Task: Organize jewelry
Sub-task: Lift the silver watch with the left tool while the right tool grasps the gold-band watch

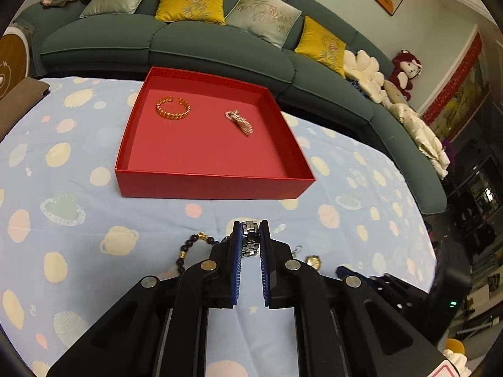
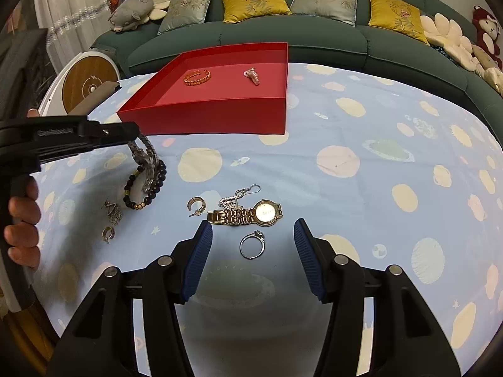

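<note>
A silver watch band (image 1: 250, 238) was clamped between the left gripper (image 1: 250, 242) pads, its long axis hanging down toward the beaded bracelet (image 2: 145, 185). The red tray (image 1: 213, 185) lay straight ahead, beyond the fingertips. The right gripper (image 2: 251, 238) was held apart over 1 ring (image 2: 251, 244).

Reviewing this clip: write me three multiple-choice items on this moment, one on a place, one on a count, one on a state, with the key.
1. Where does the gold-tone watch lie?
A. in the red box
B. on the tablecloth
C. on the sofa

2. How many pieces lie in the red box?
A. two
B. four
C. none

3. The left tongs are:
A. wide open
B. shut on a silver metal bracelet
C. shut on a ring

Key: 1 B, it lies on the patterned tablecloth ahead of the right tongs. 2 A, the gold bangle and pink clip. 3 B, links show between the pads.
</note>
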Action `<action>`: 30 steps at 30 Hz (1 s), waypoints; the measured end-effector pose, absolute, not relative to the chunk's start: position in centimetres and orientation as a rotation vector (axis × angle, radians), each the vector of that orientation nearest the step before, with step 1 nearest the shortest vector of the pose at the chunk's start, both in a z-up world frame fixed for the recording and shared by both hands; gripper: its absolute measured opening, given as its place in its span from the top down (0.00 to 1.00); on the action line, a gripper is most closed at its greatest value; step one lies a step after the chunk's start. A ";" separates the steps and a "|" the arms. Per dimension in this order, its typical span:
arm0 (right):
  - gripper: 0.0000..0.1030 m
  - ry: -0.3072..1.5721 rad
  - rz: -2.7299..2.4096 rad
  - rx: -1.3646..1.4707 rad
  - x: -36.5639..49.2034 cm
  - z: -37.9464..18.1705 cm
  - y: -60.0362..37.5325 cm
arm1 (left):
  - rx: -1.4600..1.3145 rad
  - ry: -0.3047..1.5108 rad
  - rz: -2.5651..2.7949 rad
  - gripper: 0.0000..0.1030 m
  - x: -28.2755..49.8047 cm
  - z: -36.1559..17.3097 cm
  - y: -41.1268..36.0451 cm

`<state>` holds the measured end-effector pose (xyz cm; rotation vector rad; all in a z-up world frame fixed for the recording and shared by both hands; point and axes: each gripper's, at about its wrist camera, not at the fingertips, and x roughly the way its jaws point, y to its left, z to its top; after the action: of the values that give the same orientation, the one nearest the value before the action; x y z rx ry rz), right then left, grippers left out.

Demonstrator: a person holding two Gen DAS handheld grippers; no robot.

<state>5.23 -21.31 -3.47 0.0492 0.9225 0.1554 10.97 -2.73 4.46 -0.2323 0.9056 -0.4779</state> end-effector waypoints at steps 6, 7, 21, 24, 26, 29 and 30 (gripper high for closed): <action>0.67 0.941 0.176 0.027 5.8 -4.3 -20.2 | -0.233 0.882 -0.528 0.92 9.3 5.8 -2.7; 0.67 0.942 0.174 0.024 5.9 -4.5 -20.1 | -0.233 0.882 -0.526 0.92 9.3 5.8 -2.7; 0.95 0.942 0.165 -0.013 7.1 -4.9 -18.9 | -0.217 0.882 -0.484 0.92 9.5 5.2 -0.8; 0.95 0.920 0.167 0.016 6.9 -4.2 -19.2 | -0.217 0.875 -0.478 0.92 9.4 5.3 -0.4; 0.95 0.895 0.167 0.033 6.6 -3.4 -19.4 | -0.218 0.872 -0.475 0.92 9.5 5.3 -0.2; 0.95 0.851 0.165 0.055 6.3 -2.1 -19.8 | -0.220 0.870 -0.470 0.92 9.6 5.4 -0.1; 0.95 0.839 0.164 0.063 6.2 -1.6 -19.9 | -0.222 0.870 -0.468 0.92 9.6 5.4 -0.1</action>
<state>6.17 -19.93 -1.64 0.0626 0.8387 0.1641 9.60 -0.08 5.37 -0.2222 0.8702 -0.4676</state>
